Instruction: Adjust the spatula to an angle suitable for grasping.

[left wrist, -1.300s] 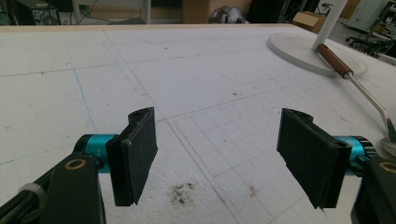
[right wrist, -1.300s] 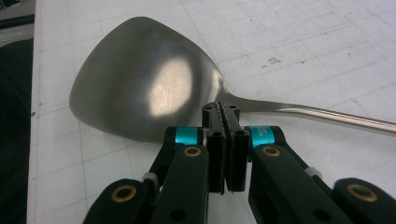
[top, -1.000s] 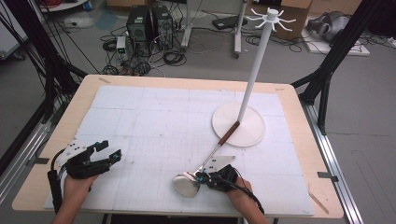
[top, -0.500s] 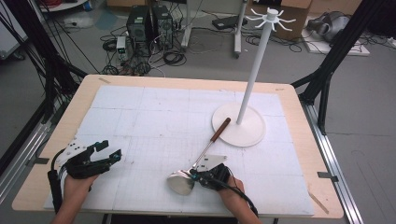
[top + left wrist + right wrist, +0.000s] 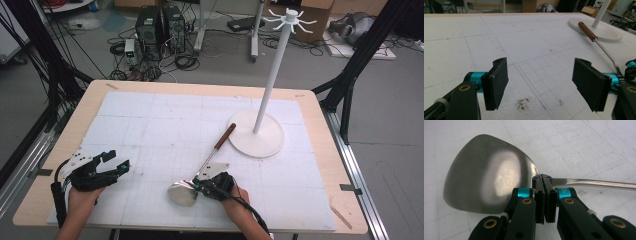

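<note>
— Spatula (image 5: 200,172) first: where is it lying?

— On the white foam mat (image 5: 165,125), toward the near side of the table (image 5: 320,115). Its steel blade (image 5: 486,170) is at the person's end, and the shaft runs away and to the right, so the brown wooden handle (image 5: 224,136) ends just beside the round white base (image 5: 257,142) of the hook stand (image 5: 272,75). From here I cannot tell if handle and base touch.

— And the right gripper (image 5: 207,186)?

— Its jaws are pinched tight on the thin neck where blade meets shaft; the right gripper view shows the pads pressed together with the metal between them (image 5: 544,195).

— The left gripper (image 5: 111,162)?

— Well apart, near the mat's left front corner, jaws spread wide with nothing between them; its own view shows bare mat in the gap (image 5: 540,82).

— Anything holding anything, a bowl, a tray?

— The nearest to it is the stand, and the hooks (image 5: 289,17) at its top hang bare.

— Room to move?

— Plenty. The mat's middle and far half lie open, and a strip of bare wood runs around its edges. The blade sits close to the front edge, while the stand's pole rises on the right side beyond the handle.
</note>
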Tool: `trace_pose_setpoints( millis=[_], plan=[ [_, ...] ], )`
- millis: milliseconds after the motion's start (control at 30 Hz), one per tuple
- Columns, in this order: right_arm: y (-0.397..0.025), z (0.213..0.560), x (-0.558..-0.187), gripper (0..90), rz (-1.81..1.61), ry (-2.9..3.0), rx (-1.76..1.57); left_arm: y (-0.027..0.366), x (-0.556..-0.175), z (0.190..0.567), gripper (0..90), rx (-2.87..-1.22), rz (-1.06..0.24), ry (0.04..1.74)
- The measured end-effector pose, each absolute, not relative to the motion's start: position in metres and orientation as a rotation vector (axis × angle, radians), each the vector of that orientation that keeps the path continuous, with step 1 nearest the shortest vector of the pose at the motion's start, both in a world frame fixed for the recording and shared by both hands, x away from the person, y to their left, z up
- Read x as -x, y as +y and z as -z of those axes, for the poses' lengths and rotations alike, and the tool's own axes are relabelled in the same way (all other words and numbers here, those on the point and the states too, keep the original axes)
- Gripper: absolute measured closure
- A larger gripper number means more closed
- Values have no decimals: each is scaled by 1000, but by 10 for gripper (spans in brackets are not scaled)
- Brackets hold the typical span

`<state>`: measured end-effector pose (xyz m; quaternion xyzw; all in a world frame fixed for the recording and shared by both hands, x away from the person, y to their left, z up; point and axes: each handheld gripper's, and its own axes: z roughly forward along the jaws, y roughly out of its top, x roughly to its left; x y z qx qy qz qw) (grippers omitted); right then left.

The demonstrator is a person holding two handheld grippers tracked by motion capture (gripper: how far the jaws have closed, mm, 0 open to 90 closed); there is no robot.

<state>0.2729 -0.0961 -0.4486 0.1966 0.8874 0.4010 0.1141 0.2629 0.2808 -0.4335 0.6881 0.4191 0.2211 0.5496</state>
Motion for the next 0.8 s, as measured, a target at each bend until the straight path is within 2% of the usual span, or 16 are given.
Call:
trace_pose_setpoints(
  millis=[800],
  plan=[
    [-37,449,-286,891,-1214,2649,-527,285,-263,433,291,-1623,-534,997]
  ],
)
